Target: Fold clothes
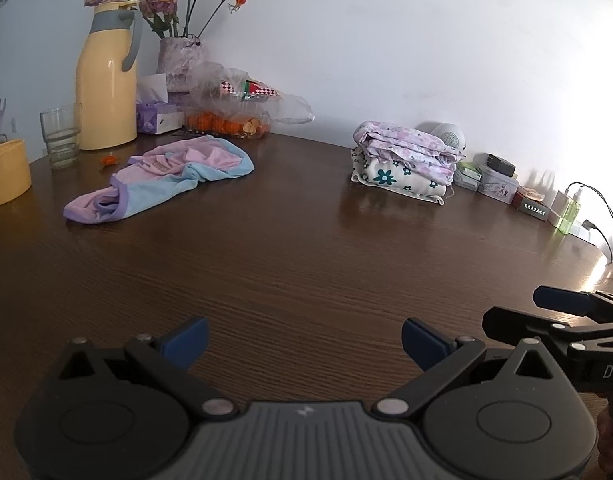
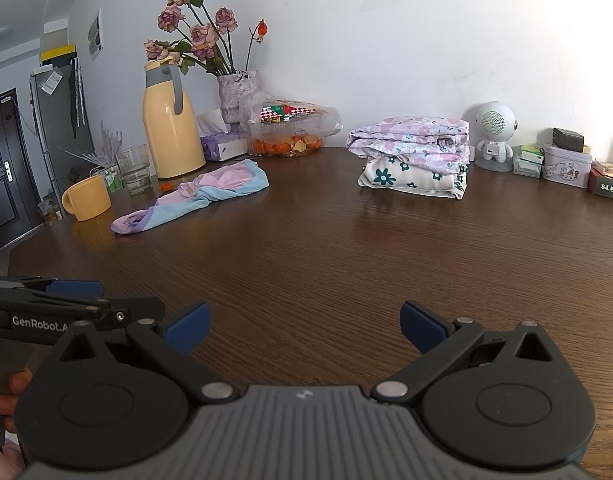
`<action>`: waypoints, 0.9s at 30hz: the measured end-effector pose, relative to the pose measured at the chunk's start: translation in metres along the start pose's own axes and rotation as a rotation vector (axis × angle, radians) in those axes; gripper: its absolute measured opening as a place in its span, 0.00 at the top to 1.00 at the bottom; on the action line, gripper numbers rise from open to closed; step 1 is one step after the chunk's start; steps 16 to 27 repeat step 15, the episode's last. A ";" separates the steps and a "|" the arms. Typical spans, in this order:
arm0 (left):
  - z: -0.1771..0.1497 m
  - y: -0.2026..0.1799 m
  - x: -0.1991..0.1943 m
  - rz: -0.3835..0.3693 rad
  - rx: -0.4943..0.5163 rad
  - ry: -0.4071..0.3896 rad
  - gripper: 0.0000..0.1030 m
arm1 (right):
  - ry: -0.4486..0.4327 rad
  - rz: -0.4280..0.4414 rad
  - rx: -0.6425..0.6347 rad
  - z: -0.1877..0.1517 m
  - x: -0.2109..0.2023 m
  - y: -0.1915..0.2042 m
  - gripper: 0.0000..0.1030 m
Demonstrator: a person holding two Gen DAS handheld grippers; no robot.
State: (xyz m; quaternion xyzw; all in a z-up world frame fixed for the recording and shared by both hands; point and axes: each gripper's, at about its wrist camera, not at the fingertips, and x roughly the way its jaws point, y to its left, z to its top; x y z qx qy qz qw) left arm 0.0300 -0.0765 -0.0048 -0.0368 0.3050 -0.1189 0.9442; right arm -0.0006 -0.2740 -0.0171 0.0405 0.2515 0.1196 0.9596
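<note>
Hovering over the bare table (image 1: 306, 248), left gripper (image 1: 304, 340) and right gripper (image 2: 302, 326) both spread, empty. Crumpled pink-blue garment (image 1: 162, 178) lies unfolded, well apart from folded stack (image 1: 406, 160).

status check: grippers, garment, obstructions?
Left gripper and right gripper open, empty. Pink-blue garment crumpled, untouched, far left. Folded stack done. Table between unobstructed.

Left tool (image 2: 46, 300) side: "GenRobot.A", white letters, the rest cut off.
Right tool (image 1: 566, 312) side: "DA", running out of view.
Dark red box (image 2: 610, 190) on table: script too small to read.
</note>
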 end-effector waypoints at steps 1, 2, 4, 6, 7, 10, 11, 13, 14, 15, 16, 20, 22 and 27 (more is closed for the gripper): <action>0.000 0.000 0.000 0.000 -0.001 0.000 0.00 | 0.000 0.000 0.000 0.000 0.000 0.000 0.00; 0.000 0.000 0.000 -0.001 -0.001 0.000 0.00 | 0.001 -0.001 0.000 0.000 0.000 0.000 0.00; -0.001 0.000 0.000 -0.003 -0.002 -0.001 0.00 | 0.004 -0.002 0.001 0.000 0.001 0.000 0.00; -0.001 0.000 0.000 -0.002 -0.002 0.000 0.00 | 0.006 -0.002 0.002 0.000 0.001 0.000 0.00; -0.001 0.000 0.000 -0.003 -0.003 0.001 0.00 | 0.006 -0.002 0.002 0.000 0.001 0.000 0.00; -0.001 0.000 0.001 -0.005 -0.009 0.004 0.00 | 0.006 -0.001 0.001 0.000 0.002 0.000 0.00; -0.001 0.001 0.000 -0.006 -0.011 0.003 0.00 | 0.006 -0.002 0.001 -0.001 0.002 0.000 0.00; -0.002 0.001 -0.001 -0.005 -0.015 -0.001 0.00 | 0.007 -0.001 0.001 0.000 0.002 0.000 0.00; -0.002 0.001 -0.001 -0.003 -0.015 -0.003 0.00 | 0.007 -0.001 0.001 0.000 0.002 0.000 0.00; -0.002 0.001 -0.001 -0.002 -0.014 -0.003 0.00 | 0.007 -0.001 0.001 0.000 0.002 0.000 0.00; -0.002 0.001 -0.001 -0.002 -0.014 -0.003 0.00 | 0.007 -0.001 0.001 0.000 0.002 0.000 0.00; -0.002 0.001 -0.001 -0.002 -0.014 -0.003 0.00 | 0.007 -0.001 0.001 0.000 0.002 0.000 0.00; -0.002 0.001 -0.001 -0.002 -0.014 -0.003 0.00 | 0.007 -0.001 0.001 0.000 0.002 0.000 0.00; -0.002 0.001 -0.001 -0.002 -0.014 -0.003 0.00 | 0.007 -0.001 0.001 0.000 0.002 0.000 0.00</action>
